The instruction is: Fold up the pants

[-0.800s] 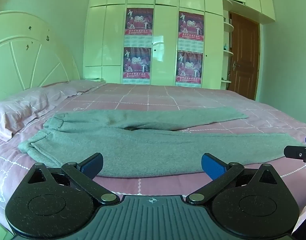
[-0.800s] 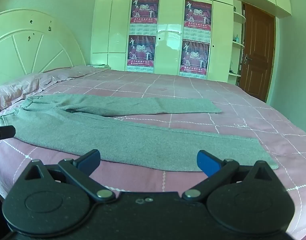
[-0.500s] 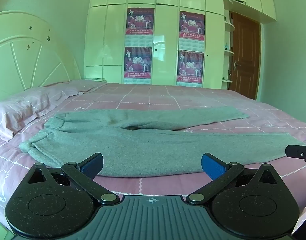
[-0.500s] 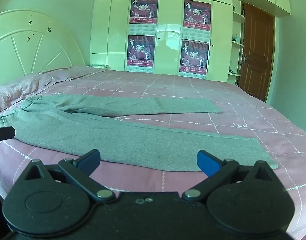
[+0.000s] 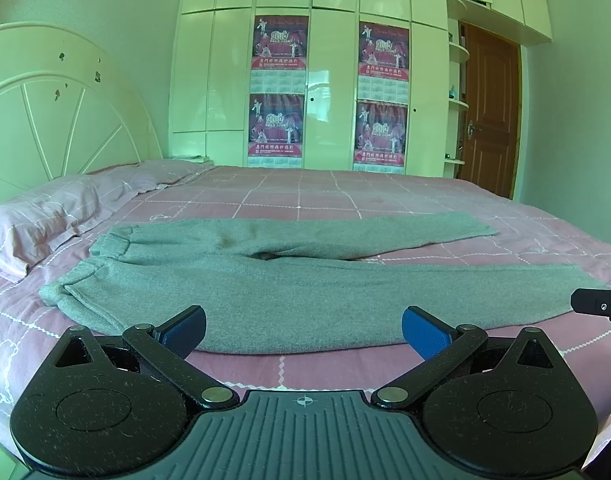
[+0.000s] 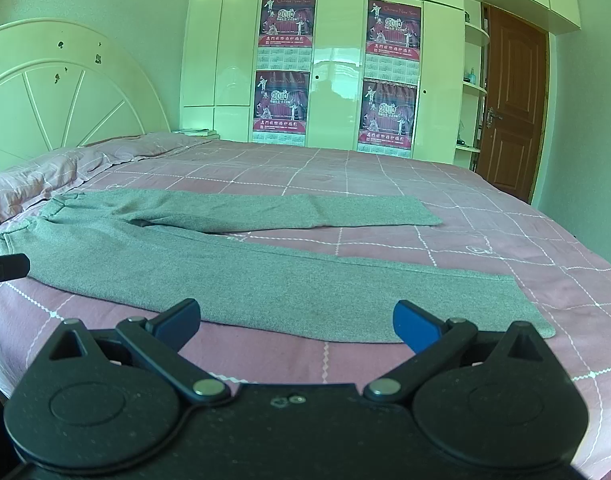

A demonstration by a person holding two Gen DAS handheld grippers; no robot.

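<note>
Grey pants [image 5: 305,292] lie spread flat on the pink checked bed, waistband to the left, both legs running right and splayed apart. They also show in the right wrist view [image 6: 241,272]. My left gripper [image 5: 303,330] is open and empty, hovering just before the near edge of the near leg. My right gripper [image 6: 297,322] is open and empty, near the same leg toward its cuff end. The right gripper's tip shows at the left wrist view's right edge [image 5: 597,304]; the left gripper's tip shows at the right wrist view's left edge [image 6: 5,268].
A pink pillow [image 5: 45,216] lies at the left by the white headboard [image 5: 57,108]. White wardrobes with posters [image 5: 281,88] stand behind the bed, a brown door [image 5: 489,116] at the right. The bedsheet [image 6: 485,240] stretches beyond the pants.
Almost nothing changed; both grippers stay open with only a slight drift of the views.
</note>
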